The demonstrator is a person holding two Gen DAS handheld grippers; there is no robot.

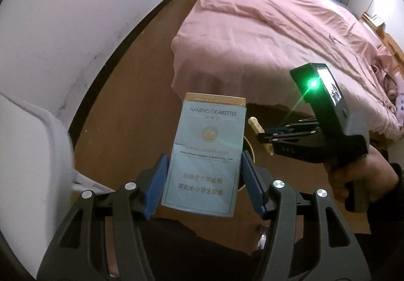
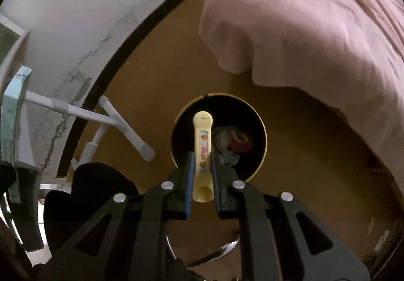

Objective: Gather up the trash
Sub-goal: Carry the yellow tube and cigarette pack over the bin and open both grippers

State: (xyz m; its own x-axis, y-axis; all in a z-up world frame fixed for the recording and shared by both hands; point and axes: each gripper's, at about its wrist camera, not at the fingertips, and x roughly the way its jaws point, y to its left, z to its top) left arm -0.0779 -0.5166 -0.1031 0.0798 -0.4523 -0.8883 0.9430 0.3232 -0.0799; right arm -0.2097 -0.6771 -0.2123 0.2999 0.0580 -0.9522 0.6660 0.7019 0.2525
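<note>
My left gripper (image 1: 204, 180) is shut on a light blue cigarette pack (image 1: 209, 149), its blue pads pressing both long edges. The pack also shows at the far left of the right wrist view (image 2: 12, 109). My right gripper (image 2: 203, 154) is shut on a slim yellow tube (image 2: 203, 129) with small coloured pictures. It points down over a round dark bin with a gold rim (image 2: 263, 134). Crumpled paper (image 2: 222, 139) and something red (image 2: 242, 142) lie inside. In the left wrist view the right gripper (image 1: 262, 135) hangs to the right of the pack, held by a hand (image 1: 366, 175).
A bed with a pink cover (image 1: 265, 28) fills the right side, its hanging edge (image 2: 315, 41) close to the bin. White tubular stand legs (image 2: 121, 124) rest on the brown floor (image 2: 156, 74) left of the bin, by the white wall (image 1: 63, 16).
</note>
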